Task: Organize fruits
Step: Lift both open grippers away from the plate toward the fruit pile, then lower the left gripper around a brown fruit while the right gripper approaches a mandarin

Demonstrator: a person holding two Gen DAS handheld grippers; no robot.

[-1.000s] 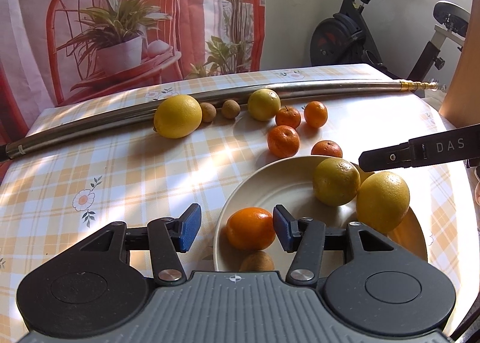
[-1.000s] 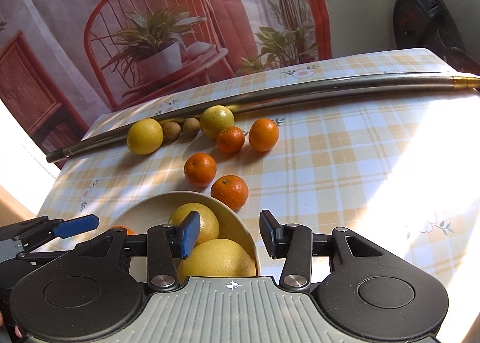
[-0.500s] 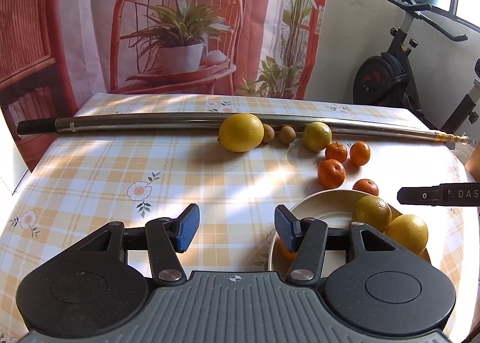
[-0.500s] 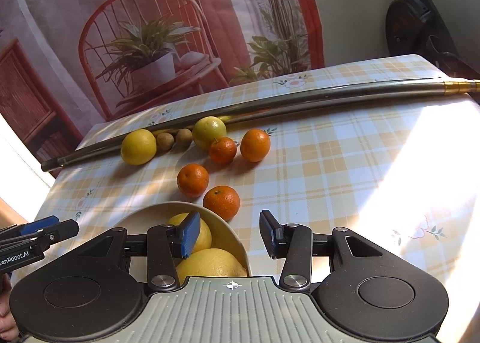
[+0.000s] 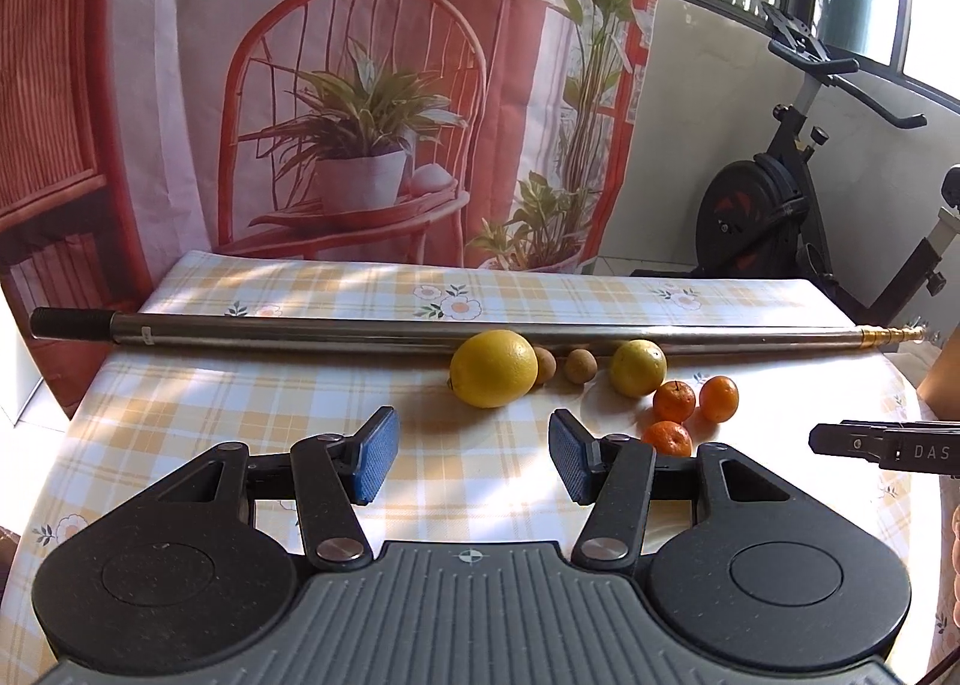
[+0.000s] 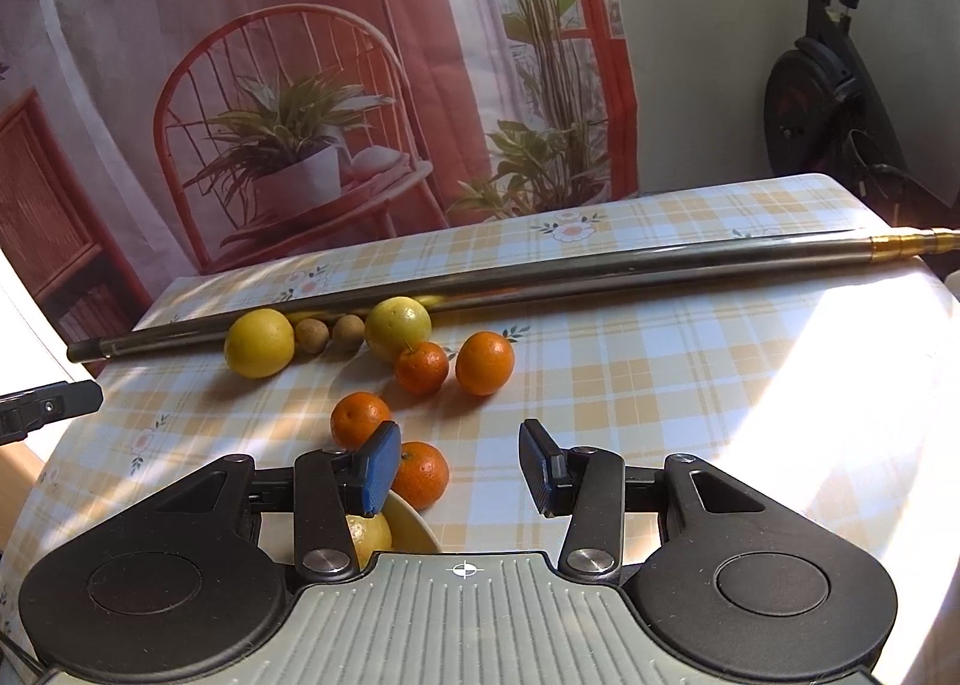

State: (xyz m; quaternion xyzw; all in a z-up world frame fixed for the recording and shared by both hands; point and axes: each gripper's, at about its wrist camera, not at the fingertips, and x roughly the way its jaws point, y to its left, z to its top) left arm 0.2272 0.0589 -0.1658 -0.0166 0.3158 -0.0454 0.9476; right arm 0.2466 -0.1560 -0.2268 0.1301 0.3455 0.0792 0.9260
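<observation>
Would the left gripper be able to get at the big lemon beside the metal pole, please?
Probably yes. The left gripper has its jaws open and empty, the big lemon lies just ahead of them, and only bare tablecloth lies between.

Both grippers share one build: a ribbed grey housing with a small crosshair mark at its front edge, flanked by two round black discs. The left gripper (image 5: 470, 456) and the right gripper (image 6: 458, 465) carry black linkage arms with silver pivot screws, ending in blue textured pads (image 5: 375, 462). White "DAS" lettering marks one finger
</observation>
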